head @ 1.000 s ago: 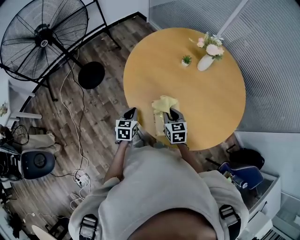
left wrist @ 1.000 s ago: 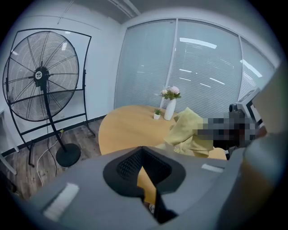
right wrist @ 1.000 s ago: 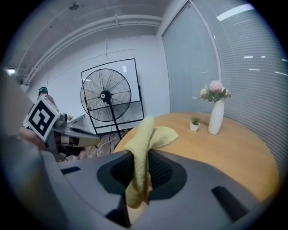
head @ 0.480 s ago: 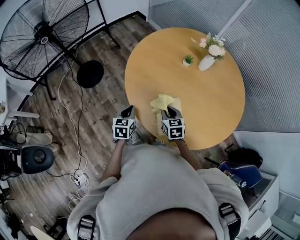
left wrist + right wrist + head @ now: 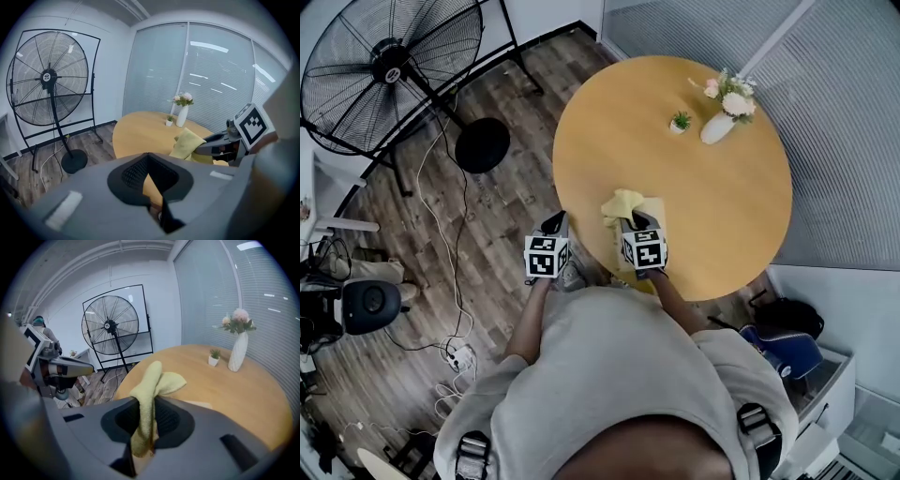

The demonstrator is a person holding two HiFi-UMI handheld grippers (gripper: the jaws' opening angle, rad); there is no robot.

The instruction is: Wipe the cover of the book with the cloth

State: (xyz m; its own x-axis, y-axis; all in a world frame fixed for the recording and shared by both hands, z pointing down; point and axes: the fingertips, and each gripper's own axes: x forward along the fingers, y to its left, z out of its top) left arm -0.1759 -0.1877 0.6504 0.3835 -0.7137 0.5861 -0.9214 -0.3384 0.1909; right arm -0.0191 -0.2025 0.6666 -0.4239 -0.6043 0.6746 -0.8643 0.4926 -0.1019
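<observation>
Room: wood-plank floor [image 5: 487, 216] on the left, slatted blinds [image 5: 844, 141] on the right. A large pedestal fan [image 5: 389, 70] stands on the floor, well apart from the round, light-wood table [image 5: 703, 206]. A cable [image 5: 441, 225] trails across the planks.

Right gripper [image 5: 636, 222]: over the table's near edge, just above the book [image 5: 654, 208]. Its jaws are clamped on the yellow cloth [image 5: 622, 203]. In the right gripper view the cloth [image 5: 149, 390] runs as a folded band between the jaws of the right gripper [image 5: 145, 427].

Left gripper [image 5: 555, 223]: held off the table's edge, over the floor, beside the right one. In the left gripper view the jaws of the left gripper [image 5: 152, 180] stand nearly together, a thin wedge of gap between them and nothing in it.

Book: flat on the table at the near edge, pale yellow cover up, largely hidden by gripper and cloth. Its long axis appears to run from the edge toward the table's middle.

Cloth: its long axis follows the jaws. The free end flops forward and left, over the book's far corner.

White vase of flowers [image 5: 719, 127] and a small potted plant [image 5: 680, 122] stand at the far side, near each other.
</observation>
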